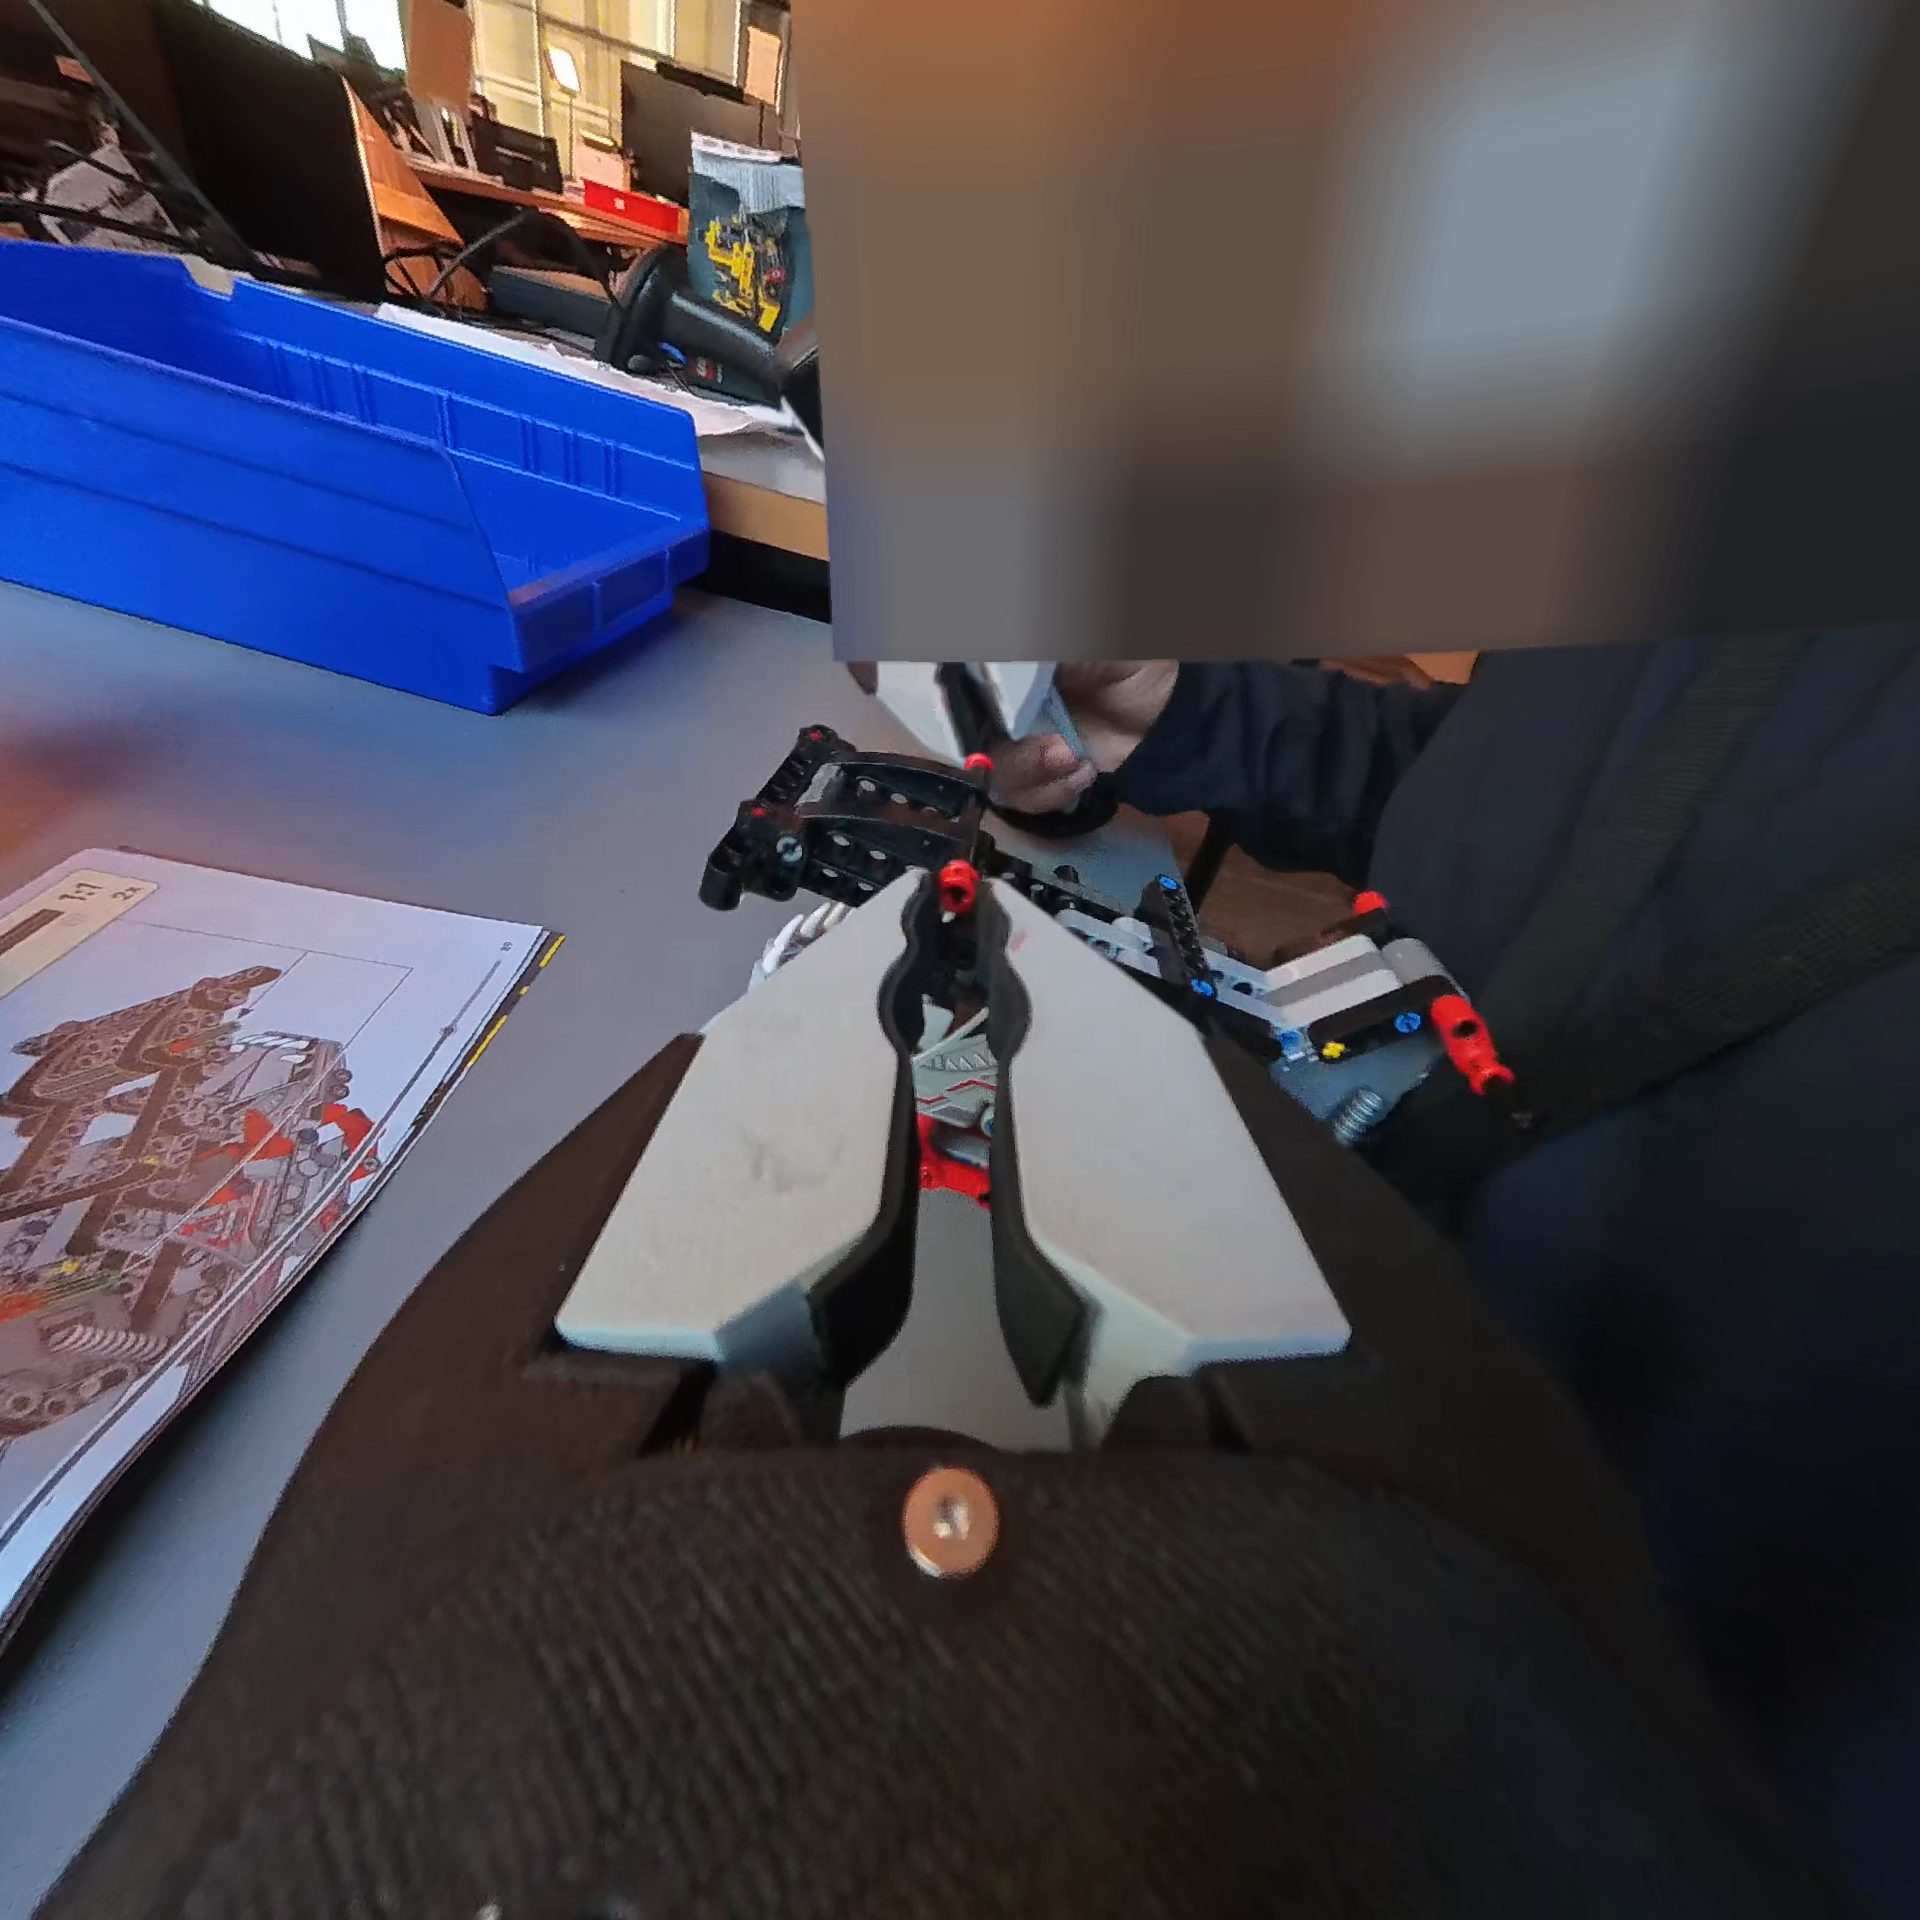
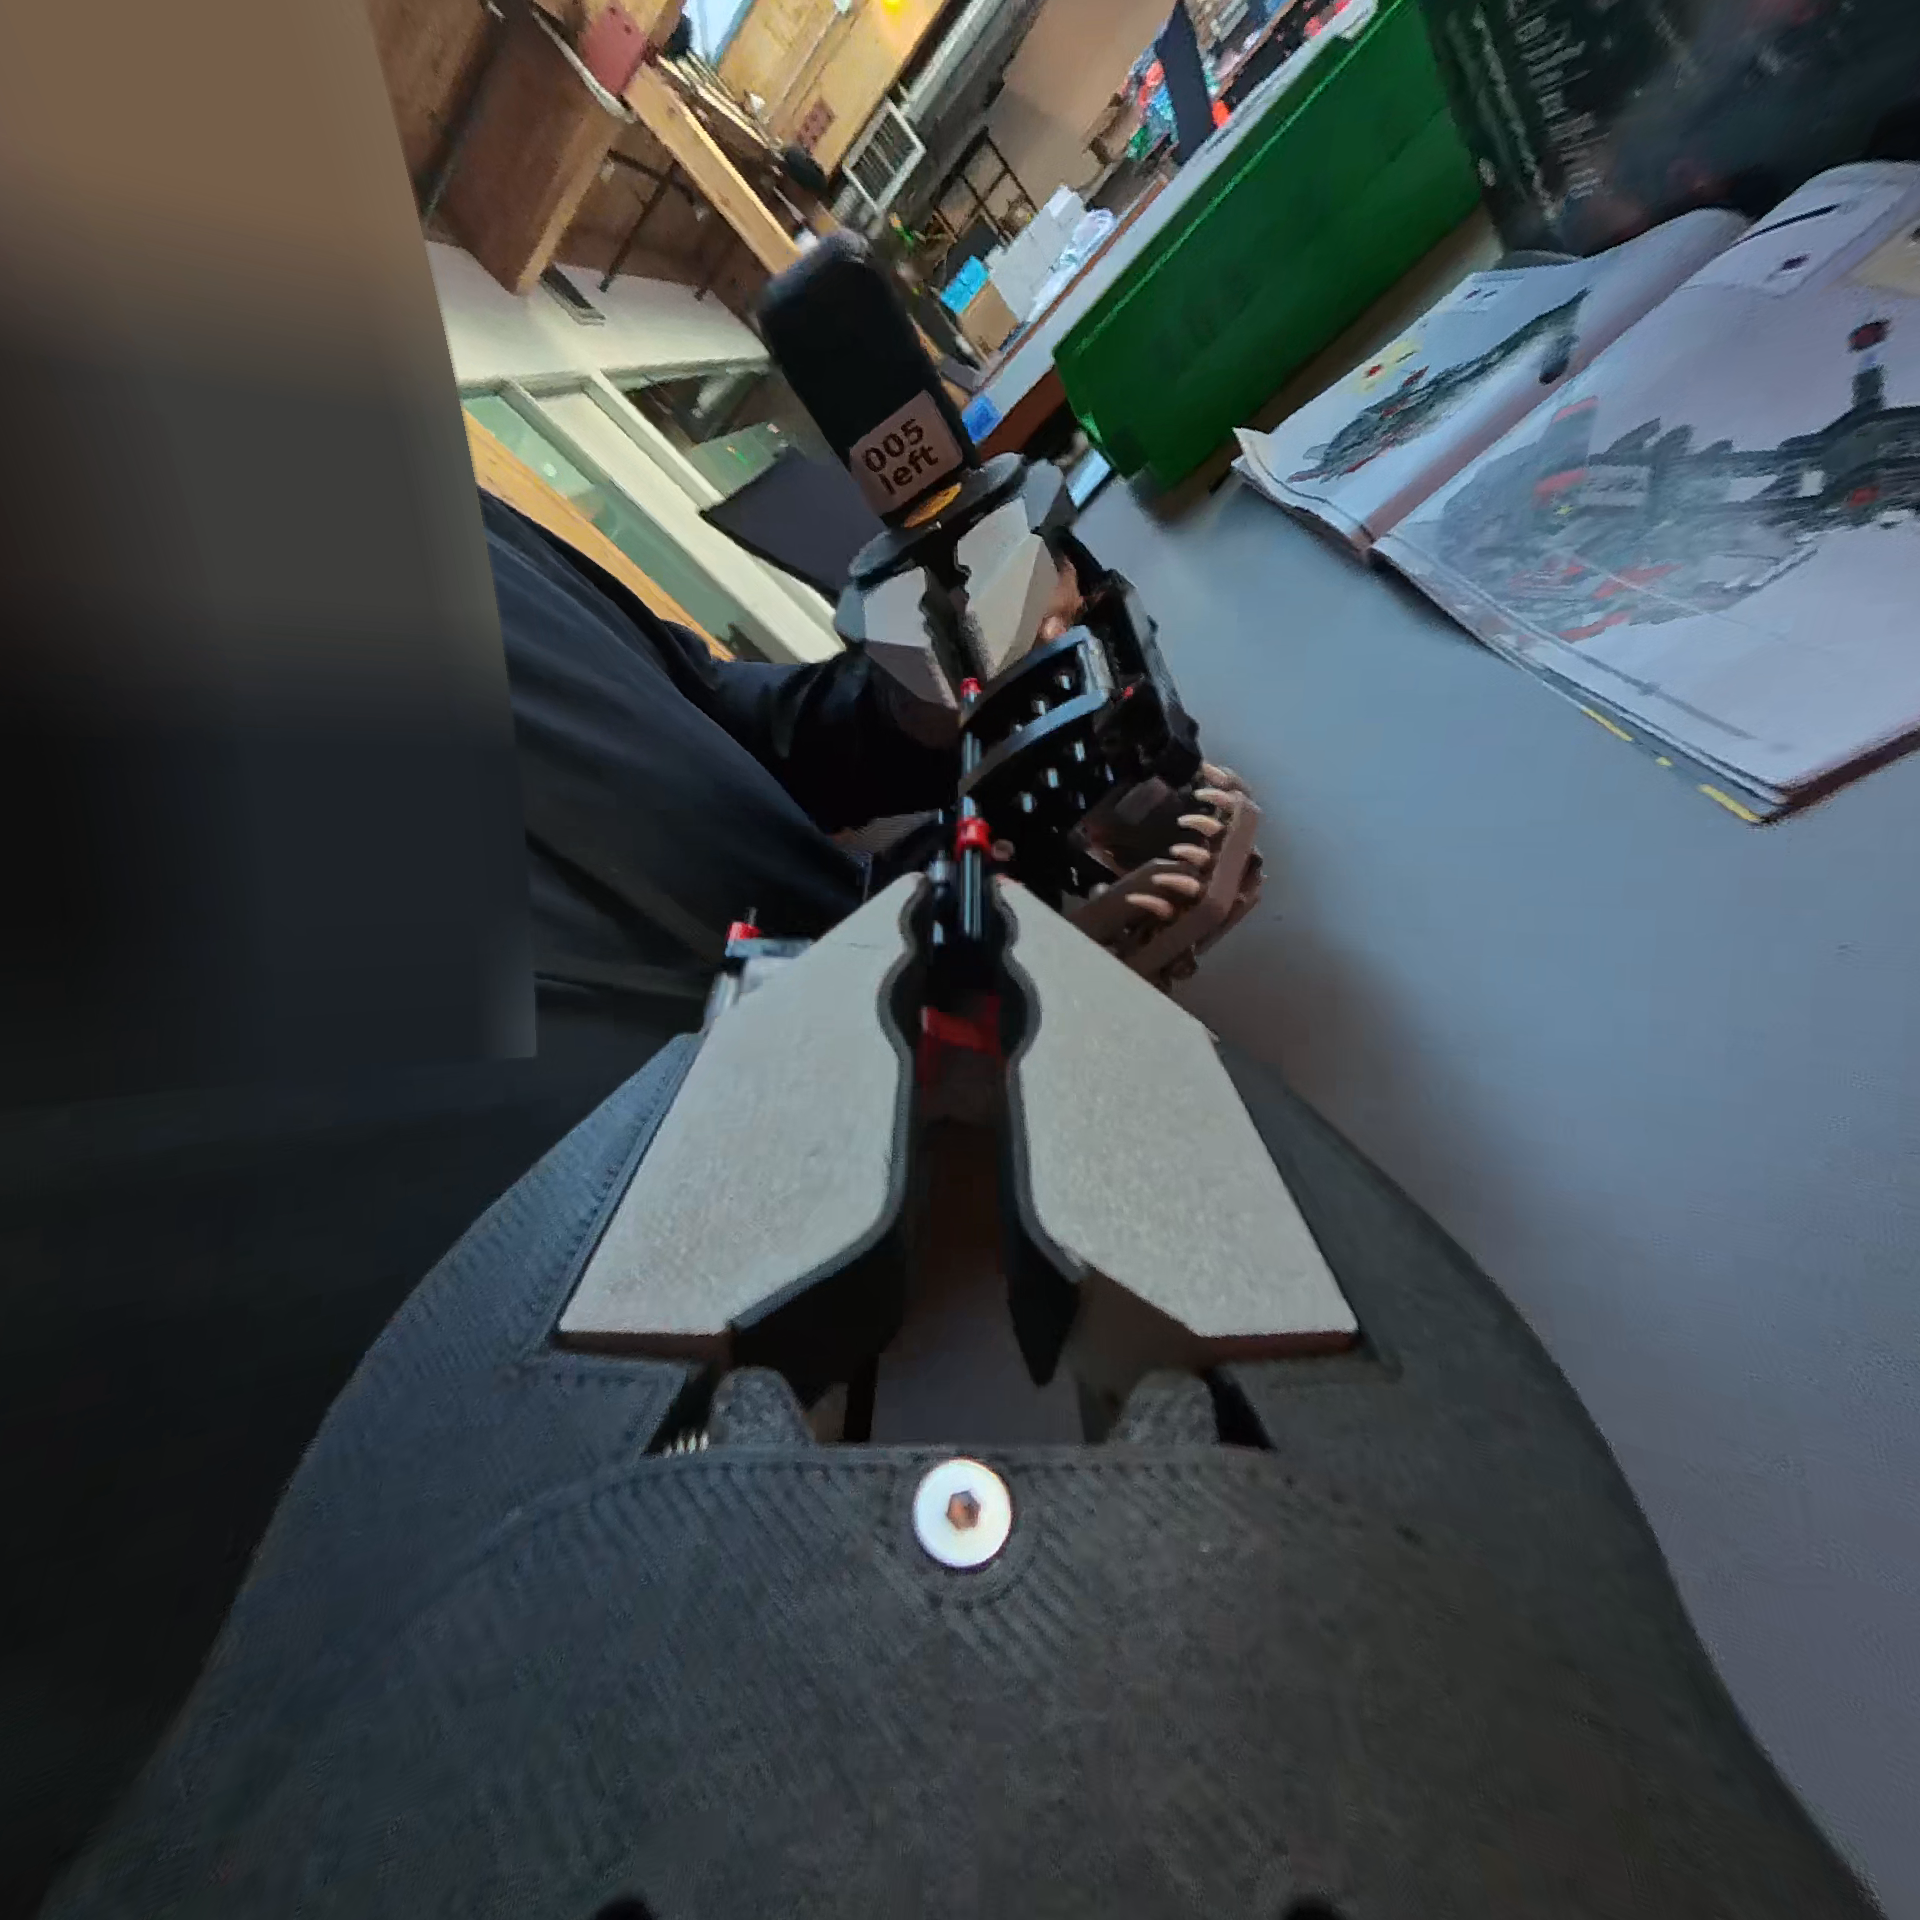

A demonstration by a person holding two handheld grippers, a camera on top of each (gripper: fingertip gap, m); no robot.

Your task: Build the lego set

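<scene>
Above the grey tabletop [image 1: 436, 748], both tongs clamp the black-and-red plastic lego assembly [image 1: 873, 821]: left tongs [image 1: 956, 914] at its red-capped axle, right tongs [image 2: 961, 914] opposite. The assembly's thin black axle [image 2: 968, 790] runs lengthwise between them, roughly in line with the right tongs.

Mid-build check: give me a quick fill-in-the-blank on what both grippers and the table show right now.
1. The storage bin behind the instruction booklet is ____ in colour.
2. The left gripper is shut on the lego model beside a small ____ pin.
3. The right gripper is shut on a thin black ____ of the model.
4. The booklet lies ____ on the grey table.

Missing words: blue; red; axle; open
</scene>
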